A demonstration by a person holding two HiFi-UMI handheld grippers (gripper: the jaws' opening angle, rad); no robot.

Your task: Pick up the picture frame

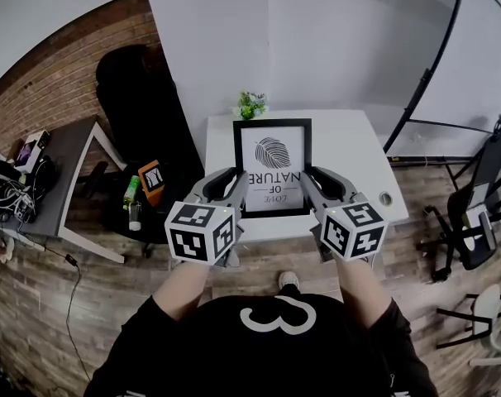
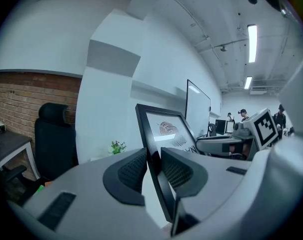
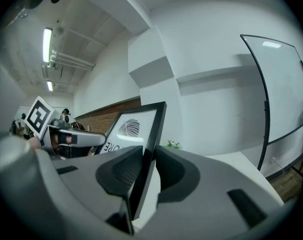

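1. The left gripper's fingers (image 2: 133,171) are closed on the picture frame (image 2: 164,129). Both ribbed pads press its black left rail, one on the front face and one on the back.
2. The right gripper's fingers (image 3: 122,170) clamp the frame's (image 3: 136,124) right rail in the same way, with the rail standing edge-on between the two pads.
3. In the head view, the left gripper (image 1: 236,182) holds the picture frame (image 1: 273,165) at its 9 o'clock edge. The right gripper (image 1: 310,180) holds it at its 3 o'clock edge, and the two sit at about the same height.
4. The frame is held between the two grippers at 12 o'clock from the person, above the white table (image 1: 354,151). Its glass faces the head camera. The leaf print and lettering read upside down from there.
5. A small green plant (image 1: 250,104) stands on the table at 12 o'clock beyond the frame, near the wall.
6. A black chair (image 1: 139,89) is at 10 o'clock from the frame, against the brick wall (image 1: 60,73). A grey desk (image 1: 69,147) with clutter lies at 9 o'clock.
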